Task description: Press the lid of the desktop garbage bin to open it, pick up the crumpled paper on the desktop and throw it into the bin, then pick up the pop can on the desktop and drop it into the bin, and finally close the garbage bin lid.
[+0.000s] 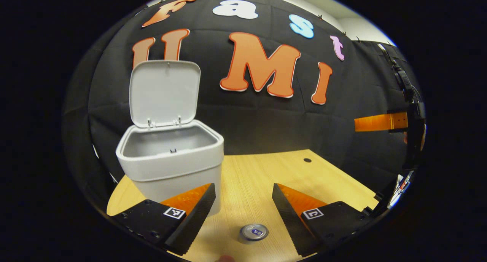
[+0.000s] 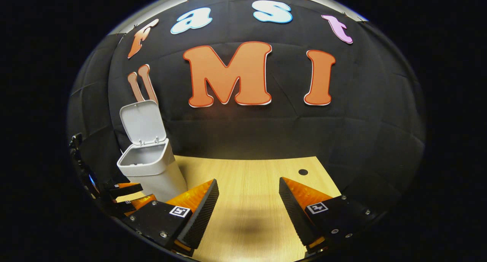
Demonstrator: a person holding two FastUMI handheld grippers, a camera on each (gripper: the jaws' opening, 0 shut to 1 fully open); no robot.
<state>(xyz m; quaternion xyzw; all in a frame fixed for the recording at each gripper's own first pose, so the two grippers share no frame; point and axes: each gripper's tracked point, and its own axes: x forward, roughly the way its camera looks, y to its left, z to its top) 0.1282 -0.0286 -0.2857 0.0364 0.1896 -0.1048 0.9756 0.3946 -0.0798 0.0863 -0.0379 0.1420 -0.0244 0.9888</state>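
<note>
**Bin open, can waiting between the left jaws**

The desk (image 1: 262, 178) is the largest thing, a pale wood top running back to the black booth wall, with a small dark hole (image 1: 307, 160) near its far edge; the bin (image 1: 171, 166) stands on its left part, lid (image 1: 164, 92) tipped upright on its hinges, so the mouth is free to take what is dropped; what little of the inside shows looks bare, though its bottom is hidden, so I cannot tell whether the paper is in it.

The left gripper (image 1: 243, 205) hangs low over the desk, jaws spread wide and holding nothing; the can (image 1: 253, 232) stands upright on the desk just below and between them, top toward the camera, which suggests the can is the next pick.

The right gripper (image 2: 249, 201) hovers over bare desk, jaws likewise spread and empty, well apart from the bin (image 2: 150, 166), probably kept clear.
</note>
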